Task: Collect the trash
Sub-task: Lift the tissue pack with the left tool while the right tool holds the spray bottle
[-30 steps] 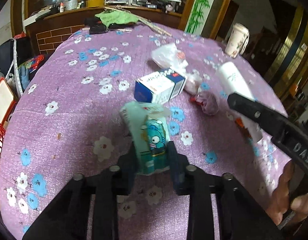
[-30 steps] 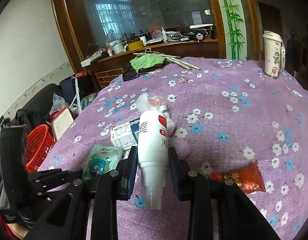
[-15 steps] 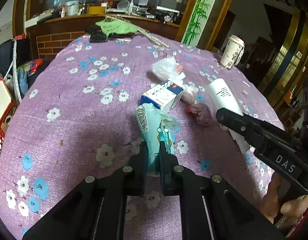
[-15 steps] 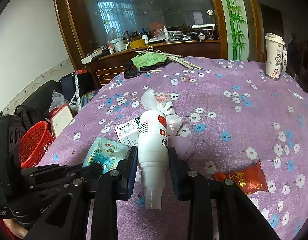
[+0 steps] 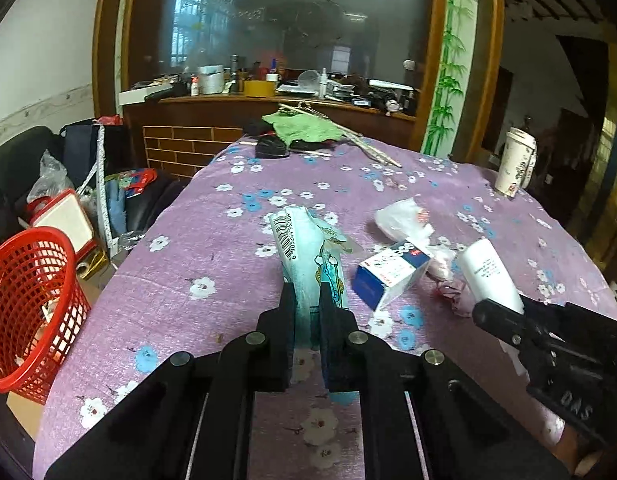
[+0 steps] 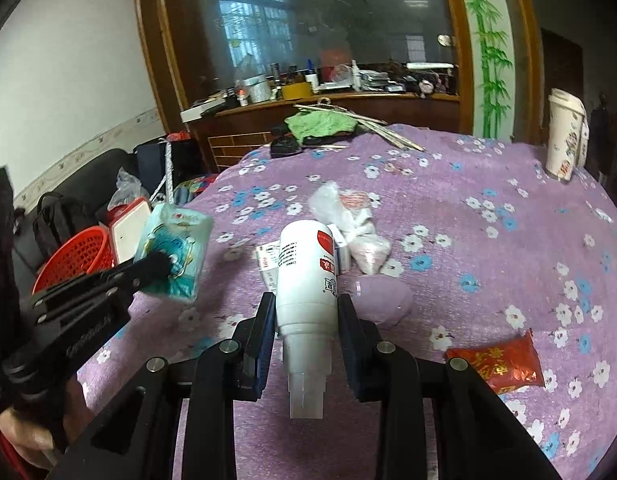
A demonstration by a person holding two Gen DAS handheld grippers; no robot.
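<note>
My left gripper point(image 5: 307, 292) is shut on a teal tissue pack point(image 5: 308, 248) and holds it above the purple flowered table; the pack also shows in the right wrist view point(image 6: 176, 248). My right gripper point(image 6: 306, 304) is shut on a white bottle point(image 6: 306, 268), held neck toward the camera; the bottle also shows in the left wrist view point(image 5: 488, 276). On the table lie a blue and white box point(image 5: 388, 276), a clear plastic bag point(image 5: 402, 220), a pink wad point(image 6: 382, 296) and a red snack wrapper point(image 6: 498, 364).
A red mesh basket point(image 5: 32, 304) stands on the floor left of the table point(image 5: 188, 312). A white patterned cup point(image 6: 564, 140) stands at the far right edge. Green cloth point(image 5: 304, 128), sticks and dark items lie at the far end. Bags crowd the floor at left.
My left gripper has closed tight on the tissue pack and lifted it off the table, tilting up and leftward toward the basket side. My right gripper keeps hold of the bottle, raised slightly.
</note>
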